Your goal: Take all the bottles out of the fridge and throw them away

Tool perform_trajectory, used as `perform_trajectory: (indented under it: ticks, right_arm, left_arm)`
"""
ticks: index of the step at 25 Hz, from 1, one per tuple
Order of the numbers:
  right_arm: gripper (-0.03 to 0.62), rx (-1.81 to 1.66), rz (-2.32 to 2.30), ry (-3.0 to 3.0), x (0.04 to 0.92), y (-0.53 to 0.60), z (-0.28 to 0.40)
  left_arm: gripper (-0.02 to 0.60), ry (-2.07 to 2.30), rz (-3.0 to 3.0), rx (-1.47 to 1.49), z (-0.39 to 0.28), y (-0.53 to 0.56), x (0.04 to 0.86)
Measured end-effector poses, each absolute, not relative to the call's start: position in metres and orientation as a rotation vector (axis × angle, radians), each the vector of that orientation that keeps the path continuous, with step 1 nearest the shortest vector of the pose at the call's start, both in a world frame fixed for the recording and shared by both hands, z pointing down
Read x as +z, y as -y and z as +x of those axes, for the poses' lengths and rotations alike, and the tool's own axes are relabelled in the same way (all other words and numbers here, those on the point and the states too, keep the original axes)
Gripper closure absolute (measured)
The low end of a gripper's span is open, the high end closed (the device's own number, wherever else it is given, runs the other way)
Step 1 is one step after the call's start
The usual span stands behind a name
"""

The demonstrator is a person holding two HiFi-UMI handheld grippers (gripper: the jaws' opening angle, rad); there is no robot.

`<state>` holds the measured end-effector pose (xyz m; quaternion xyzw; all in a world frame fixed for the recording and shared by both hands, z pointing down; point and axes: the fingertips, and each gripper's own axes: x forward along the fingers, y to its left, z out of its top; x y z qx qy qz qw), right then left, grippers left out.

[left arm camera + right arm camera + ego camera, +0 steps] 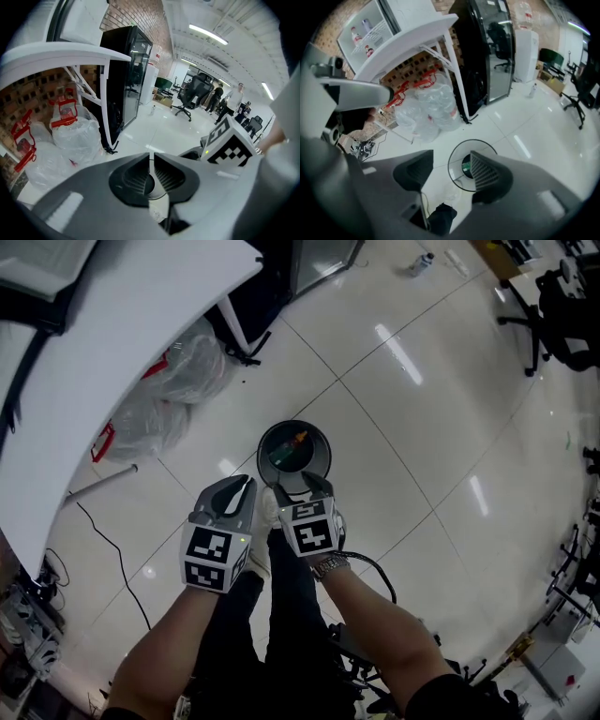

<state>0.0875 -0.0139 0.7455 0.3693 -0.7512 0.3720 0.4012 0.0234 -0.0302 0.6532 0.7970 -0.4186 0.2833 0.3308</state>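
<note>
Above the bin (pixel 265 448), my right gripper (pixel 300 487) hangs with jaws apart and empty, while my left gripper (pixel 241 486) is closed on nothing. A bottle (pixel 294 446) lies inside. For the next one I'd turn squarely toward the fridge (pixel 126 79), jaws wide.

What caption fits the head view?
Left tongs shut, right tongs open and empty, by a round bin on a glossy floor.

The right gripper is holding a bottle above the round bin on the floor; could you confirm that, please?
Not quite: the right gripper holds nothing. Its jaws stand apart and empty above the round bin on the floor, as the right gripper view shows.
</note>
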Motion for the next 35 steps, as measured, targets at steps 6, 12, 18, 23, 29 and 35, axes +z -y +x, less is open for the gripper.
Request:
perform_trajectory:
  ticks: [6,12,18,23,29,35]
  right_arm:
    - [0.349,0.832,0.893,2.03,0.659,0.026,0.058]
    - [0.349,0.703,0.829,2.192,0.562,0.038,0.025]
    - [0.361,0.493,0.69,2.39,0.445,0.034,-0.027]
    - [0.361,0.258,0.523,2.538,0.37,0.042,-0.092]
    - [0.361,0.109,0.393,2.635,0.31,0.035,-0.167]
    - [0.361,0.009,0.322,2.733,0.251,0.037,-0.249]
  left_arm:
    - [0.578,1.222,2.081,0.656,-0.006,0.026,0.589]
    - [0.578,1.368,2.083,0.54,-0.035,0.022,0.513]
    - [0.578,1.578,2.088,0.41,-0.076,0.01,0.412]
    - [0.578,1.821,2.03,0.265,-0.137,0.005,0.344]
    - [0.578,2.025,1.937,0.144,-0.21,-0.016,0.29]
    - [0.578,2.174,1.872,0.071,-0.283,-0.03,0.249]
